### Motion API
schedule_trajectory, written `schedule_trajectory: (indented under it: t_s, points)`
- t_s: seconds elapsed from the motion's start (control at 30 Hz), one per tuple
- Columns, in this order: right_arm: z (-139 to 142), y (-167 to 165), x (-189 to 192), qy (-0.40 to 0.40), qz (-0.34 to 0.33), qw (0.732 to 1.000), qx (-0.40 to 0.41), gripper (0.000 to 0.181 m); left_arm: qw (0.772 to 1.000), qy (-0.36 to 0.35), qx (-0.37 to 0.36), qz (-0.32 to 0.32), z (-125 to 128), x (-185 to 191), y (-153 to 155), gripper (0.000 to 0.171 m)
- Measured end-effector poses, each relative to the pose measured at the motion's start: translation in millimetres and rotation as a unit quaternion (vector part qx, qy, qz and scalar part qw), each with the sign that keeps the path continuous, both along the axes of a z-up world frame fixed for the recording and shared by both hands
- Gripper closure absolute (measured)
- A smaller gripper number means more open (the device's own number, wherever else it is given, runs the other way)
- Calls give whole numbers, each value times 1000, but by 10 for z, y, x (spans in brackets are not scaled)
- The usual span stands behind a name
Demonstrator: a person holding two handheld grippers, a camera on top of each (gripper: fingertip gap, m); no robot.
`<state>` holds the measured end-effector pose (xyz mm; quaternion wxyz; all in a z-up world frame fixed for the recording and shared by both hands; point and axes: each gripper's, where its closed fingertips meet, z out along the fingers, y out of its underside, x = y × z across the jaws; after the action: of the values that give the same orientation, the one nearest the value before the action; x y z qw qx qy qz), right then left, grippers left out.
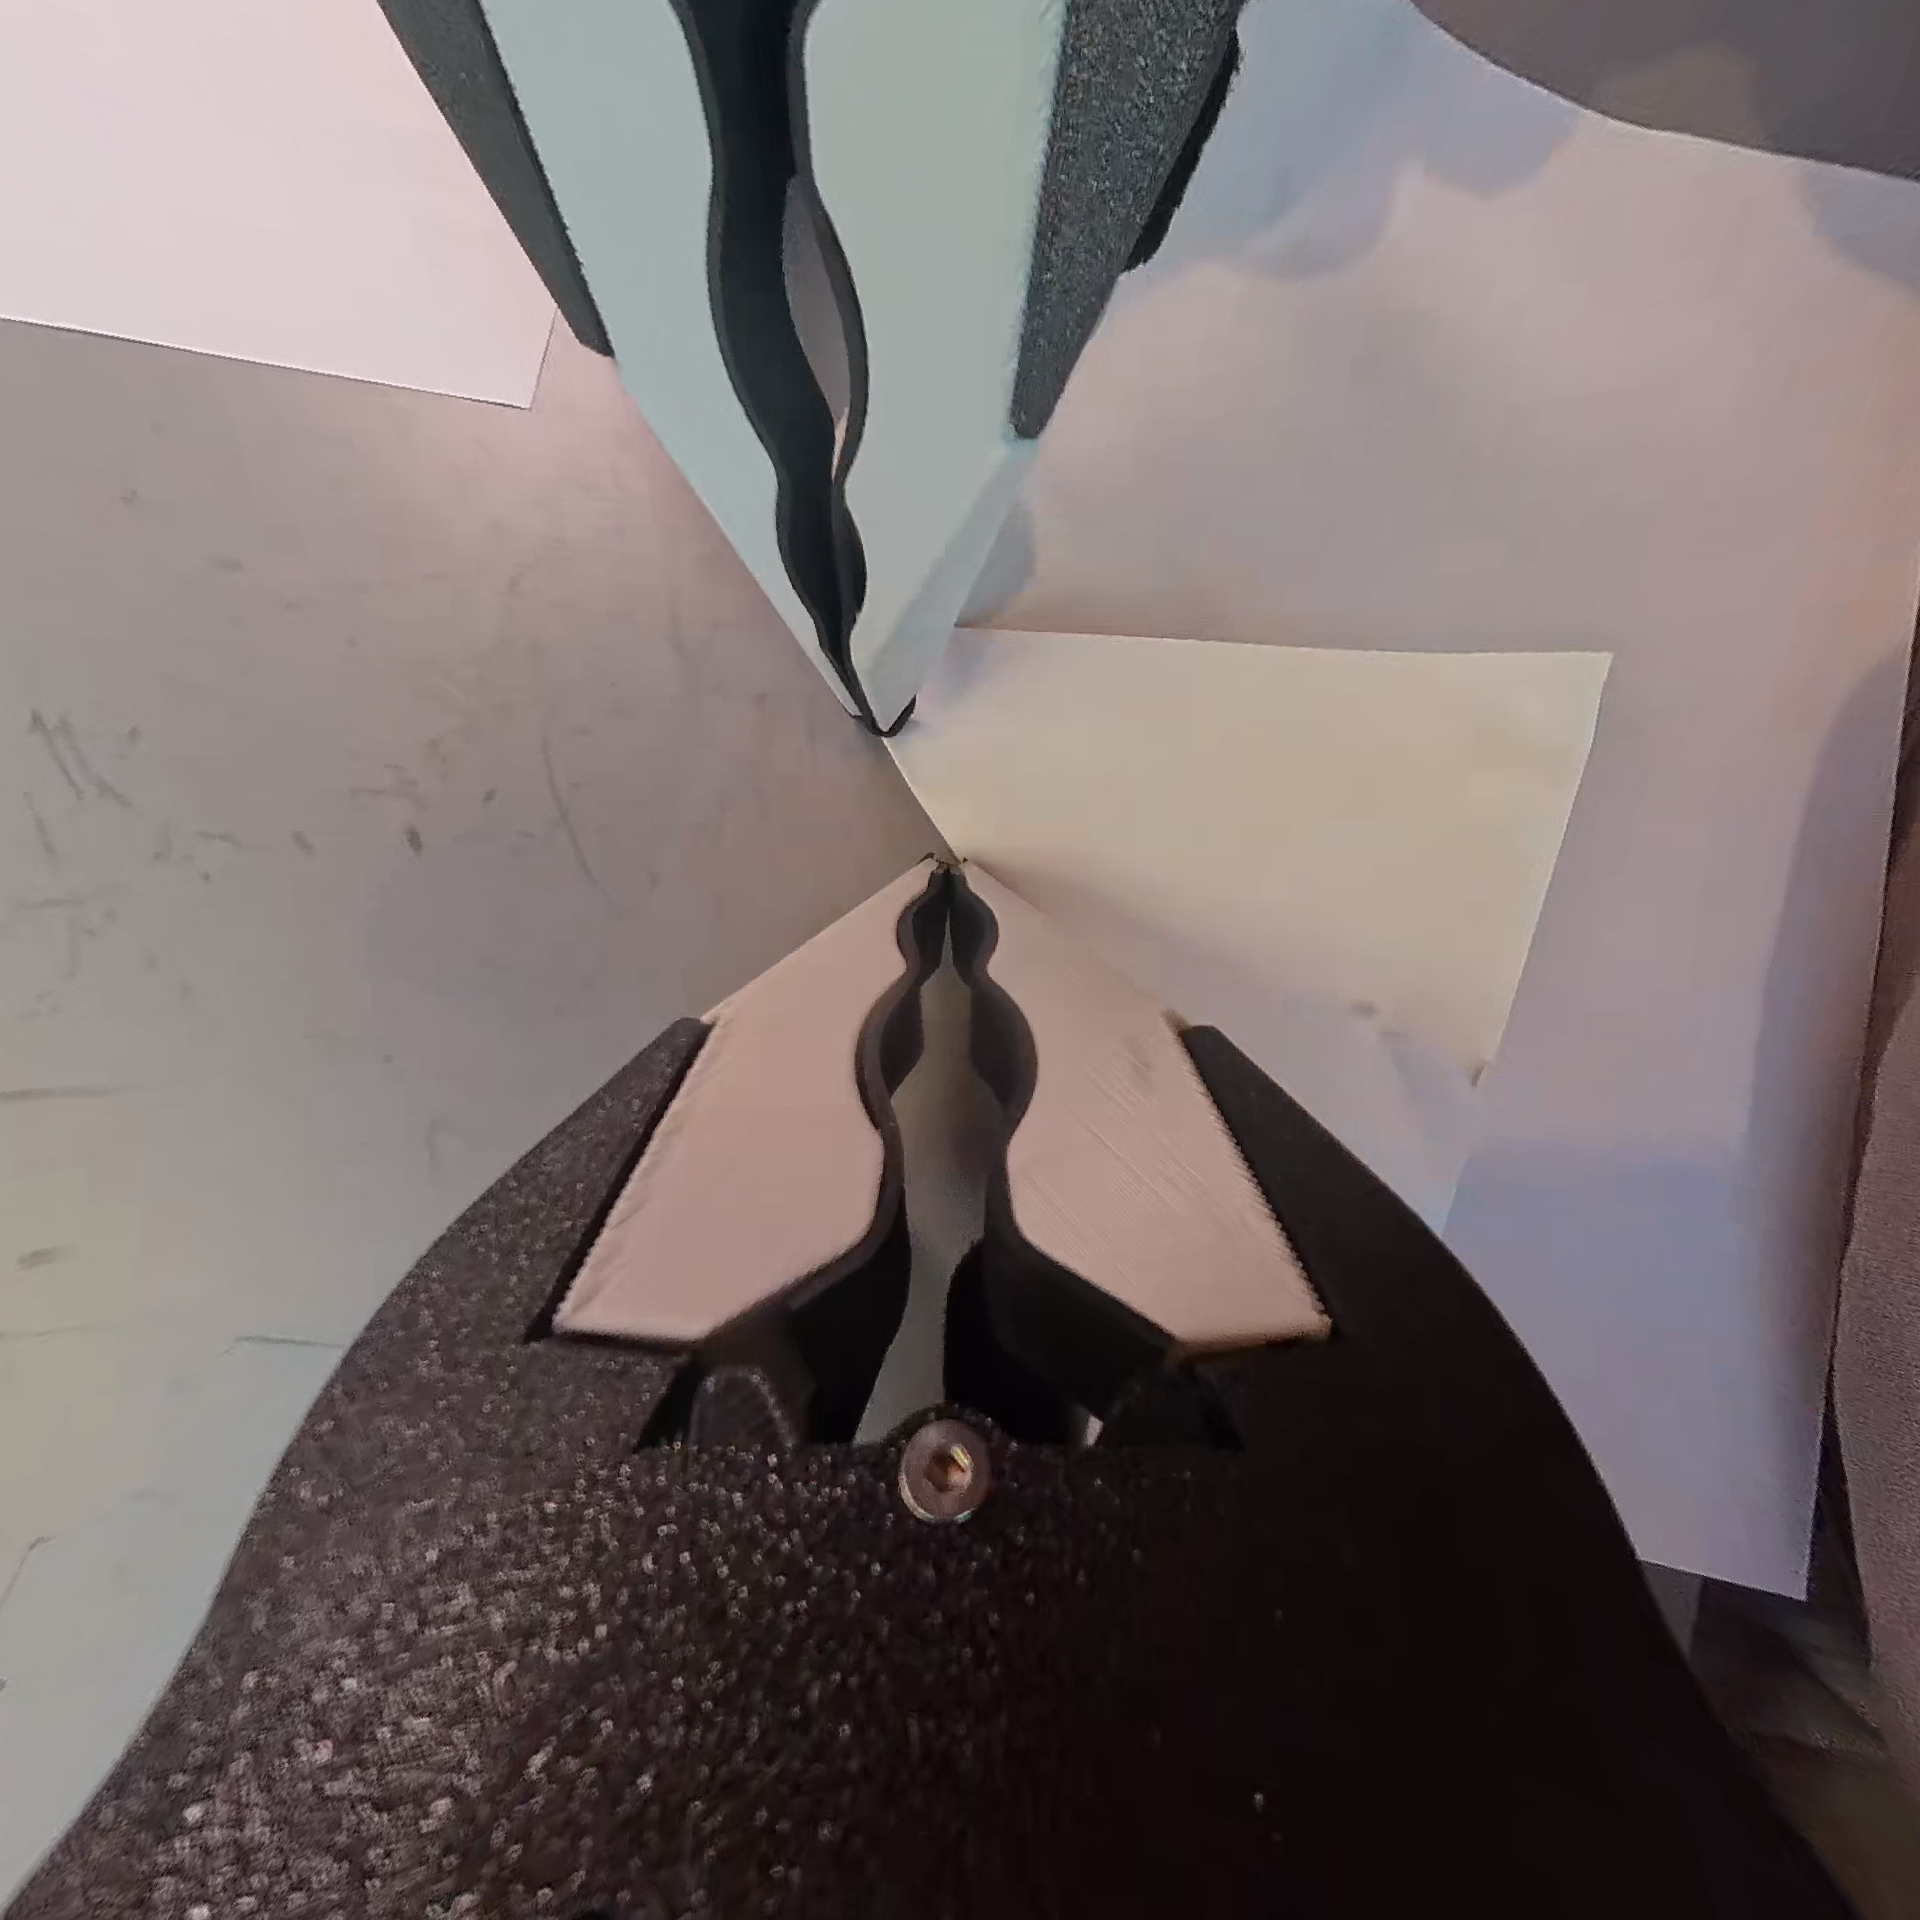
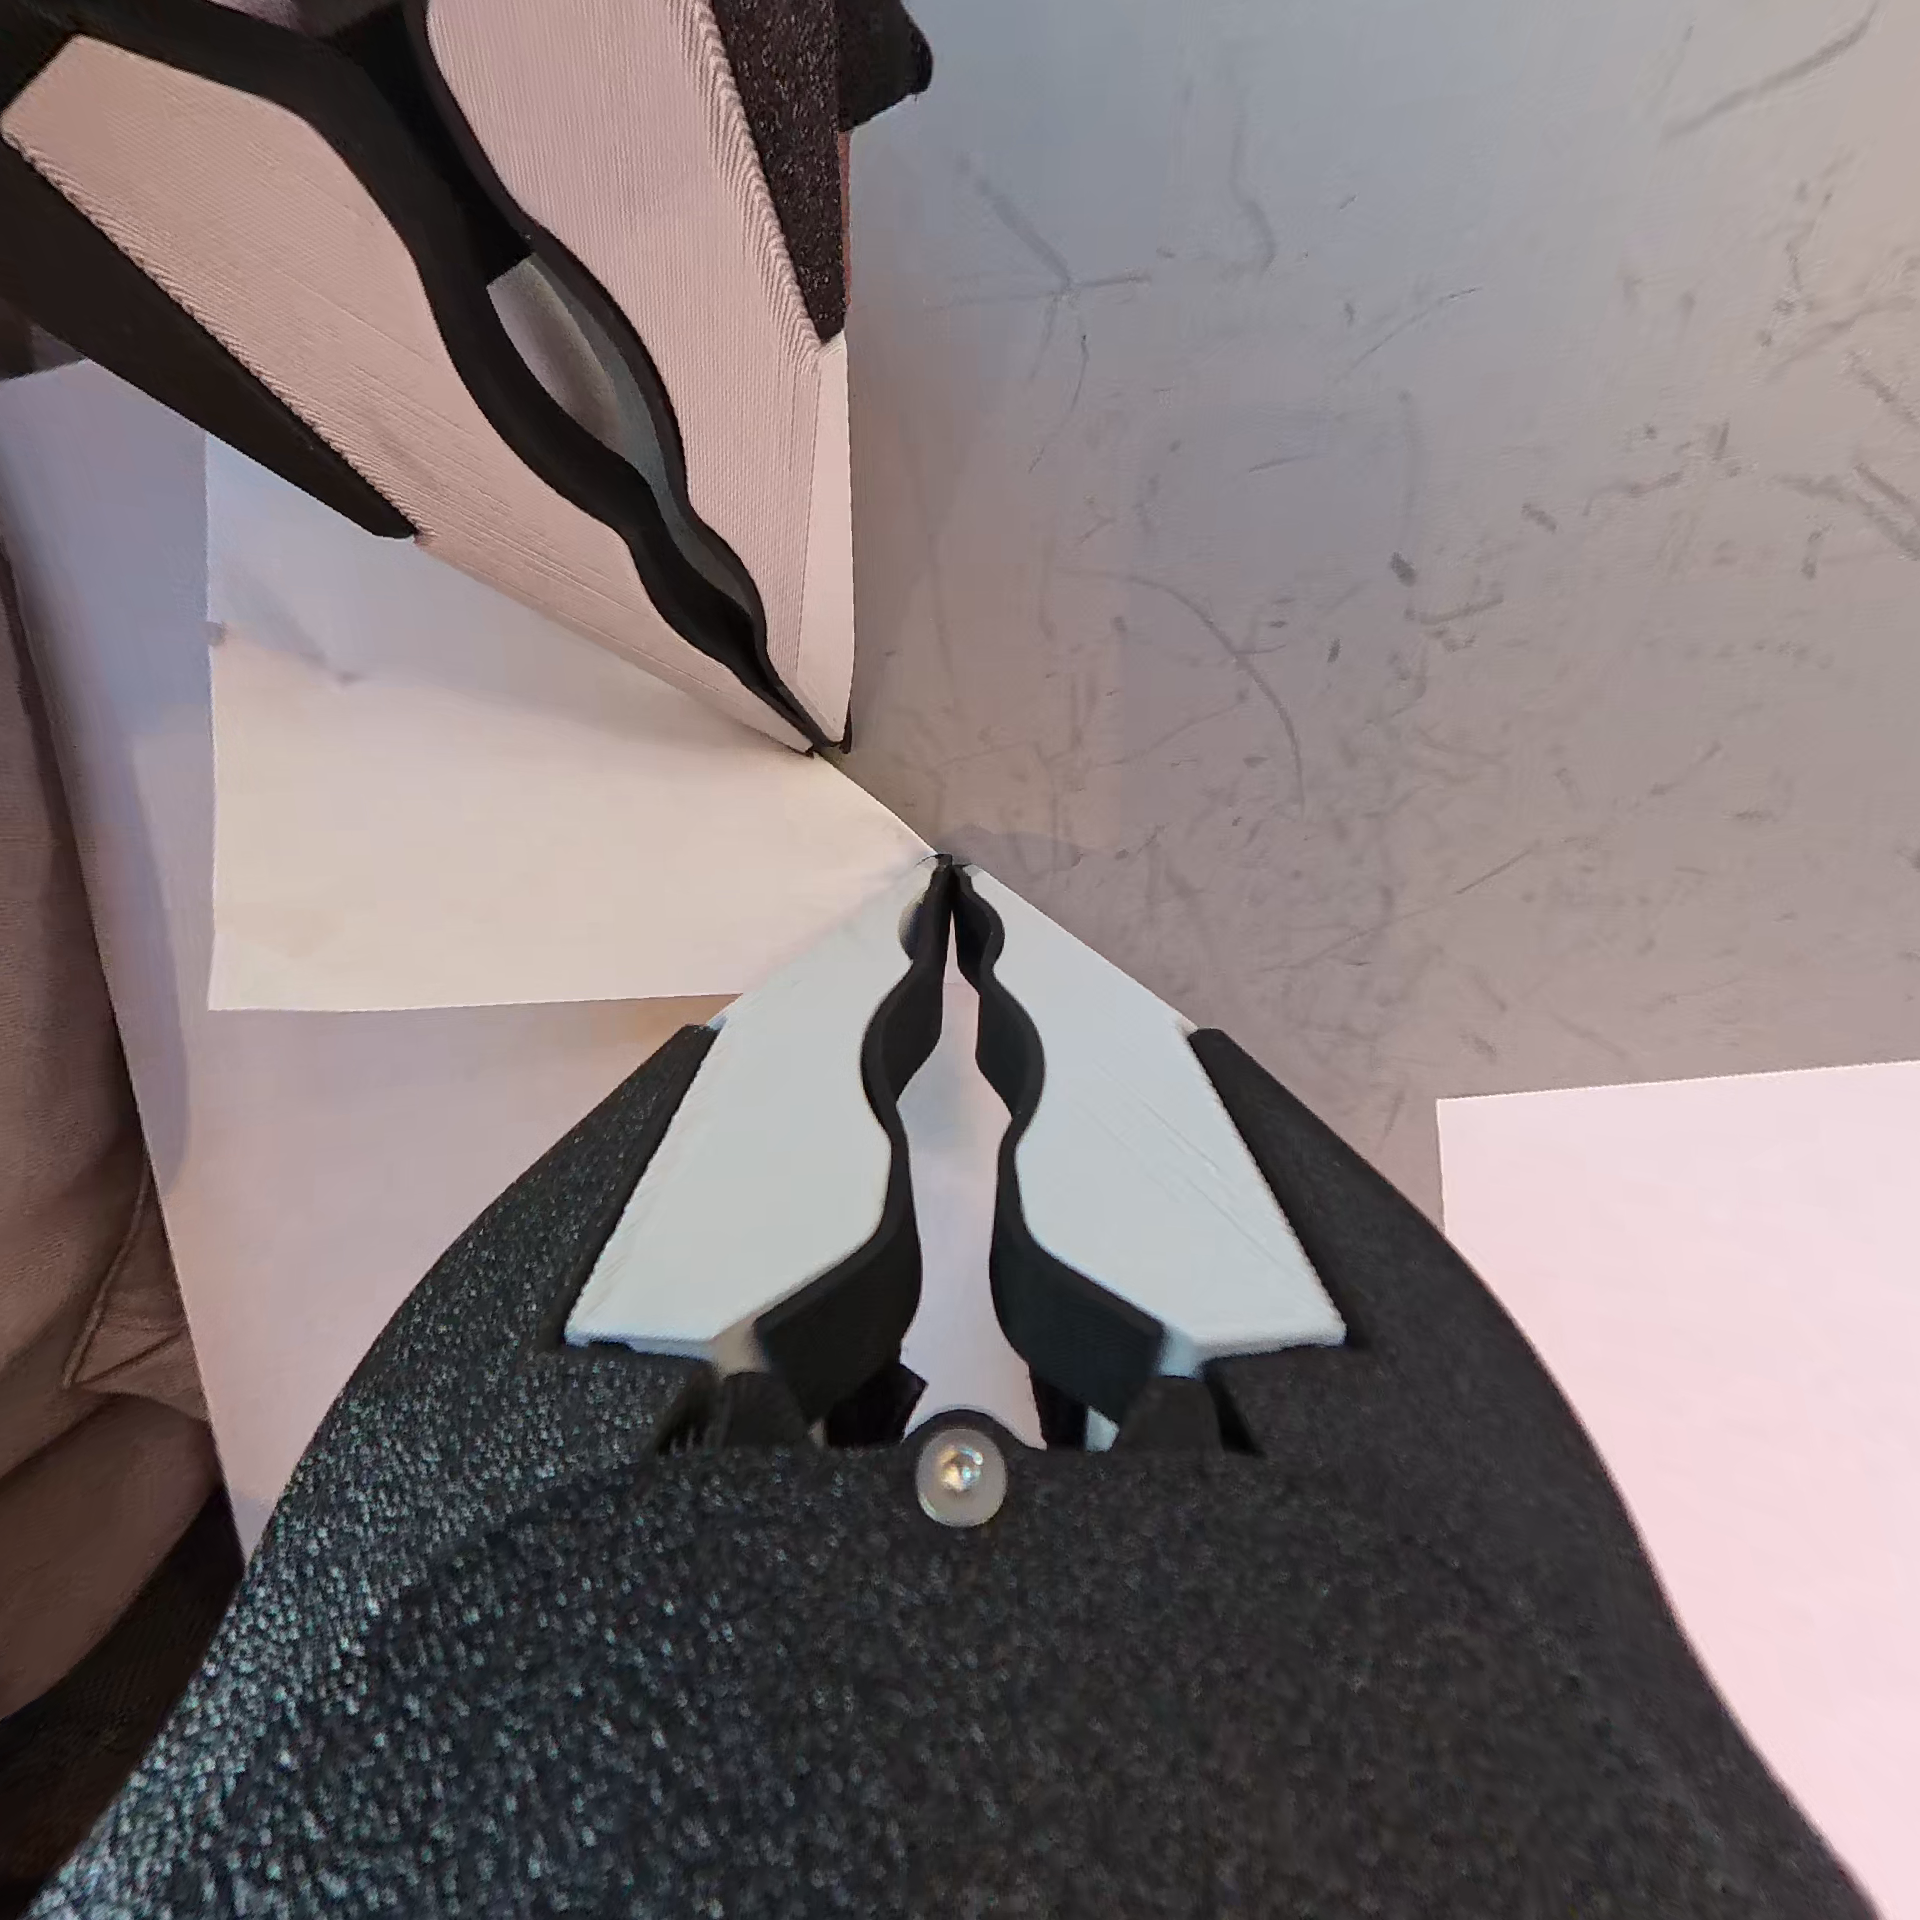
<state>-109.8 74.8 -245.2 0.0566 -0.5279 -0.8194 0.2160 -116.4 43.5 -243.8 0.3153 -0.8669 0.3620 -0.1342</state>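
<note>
On the left of the left wrist view lies the scratched grey tabletop [image 1: 312,831], with a white sheet [image 1: 239,187] on it at the upper left. At the centre, the left gripper [image 1: 948,864] has its tips pressed together on the edge of a folded paper sheet [image 1: 1247,831], whose cream flap spreads to the right over a larger white layer [image 1: 1558,416]. The right gripper [image 1: 883,722] comes down from the top of that view, its tips likewise closed on the same edge, just beside the left one. At the far right edge a strip of beige fabric [image 1: 1881,1143] shows.

In the right wrist view, beige fabric [image 2: 62,1039] fills the left edge. The folded paper sheet [image 2: 468,883] lies next to it, with the left gripper [image 2: 826,743] pinching it from the upper left and the right gripper [image 2: 951,868] pinching it at the centre. To the right is tabletop [image 2: 1455,520], and a white sheet [image 2: 1714,1351] at the lower right.
</note>
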Motion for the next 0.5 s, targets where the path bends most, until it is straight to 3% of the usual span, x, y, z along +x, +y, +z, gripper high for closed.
schedule_trajectory:
  t_s: [0.3, 0.5]
  points:
    - [4, 1, 0, 11, 1, 1000, 9, 181, 999, -27, 34, 20, 142, 5, 179, 171]
    - [5, 1, 0, 14, 2, 1000, 13, 181, 999, 14, 30, -18, 8, 71, 123, 171]
